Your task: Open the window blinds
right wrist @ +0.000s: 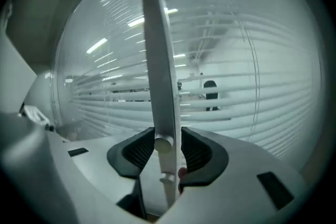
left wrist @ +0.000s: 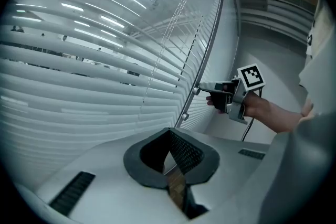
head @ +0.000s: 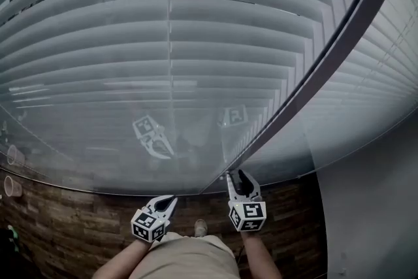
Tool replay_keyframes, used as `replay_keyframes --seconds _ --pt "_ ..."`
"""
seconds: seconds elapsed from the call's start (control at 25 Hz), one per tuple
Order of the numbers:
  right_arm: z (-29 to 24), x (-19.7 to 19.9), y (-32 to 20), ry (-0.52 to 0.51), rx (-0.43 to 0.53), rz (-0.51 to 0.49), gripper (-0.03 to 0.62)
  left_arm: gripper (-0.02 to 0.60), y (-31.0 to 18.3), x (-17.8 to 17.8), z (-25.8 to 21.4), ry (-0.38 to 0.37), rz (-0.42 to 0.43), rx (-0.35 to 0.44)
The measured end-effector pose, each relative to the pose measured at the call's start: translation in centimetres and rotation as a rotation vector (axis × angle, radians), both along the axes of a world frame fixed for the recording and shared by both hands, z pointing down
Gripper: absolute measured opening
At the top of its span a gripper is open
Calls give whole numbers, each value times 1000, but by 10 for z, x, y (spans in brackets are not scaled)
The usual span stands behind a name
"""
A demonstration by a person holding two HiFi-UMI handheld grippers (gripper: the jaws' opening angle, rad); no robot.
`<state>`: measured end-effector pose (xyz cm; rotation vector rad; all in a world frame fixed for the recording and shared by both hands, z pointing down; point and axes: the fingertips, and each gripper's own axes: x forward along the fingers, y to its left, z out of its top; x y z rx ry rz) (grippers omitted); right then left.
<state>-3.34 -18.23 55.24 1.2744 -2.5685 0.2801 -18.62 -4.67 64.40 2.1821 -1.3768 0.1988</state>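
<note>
White slatted blinds [head: 163,42] [left wrist: 79,71] [right wrist: 236,92] hang behind a glass pane with their slats partly tilted. A grey frame post [head: 326,55] [left wrist: 210,44] [right wrist: 157,50] runs up between two panes. A small round knob [right wrist: 163,144] [left wrist: 197,91] sticks out of the post. My right gripper [head: 236,174] [right wrist: 167,139] [left wrist: 202,87] is open, its jaws on either side of the knob, the left pad close against it. My left gripper [head: 171,199] [left wrist: 169,131] is shut and holds nothing, a little short of the glass to the left.
A second knob [left wrist: 185,116] [right wrist: 167,178] sits lower on the post. The glass reflects both grippers [head: 151,134]. Below is a wood plank floor [head: 65,225] with a cup [head: 12,186] at the left. A plain grey wall [head: 372,219] stands at the right.
</note>
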Motion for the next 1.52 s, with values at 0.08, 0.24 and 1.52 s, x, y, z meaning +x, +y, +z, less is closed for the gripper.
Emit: replay_keyframes --seconds 0.08,0.24,1.52 --pt "0 -4 5 185 148 -27 147 12 -1 -3 2 -2 -4 2" --pt "4 -19 9 424 320 -70 146 12 1 -10 6 -7 -19 -8" --pt "9 -7 -1 -41 -50 -21 133 12 -10 -11 6 -23 6 -7"
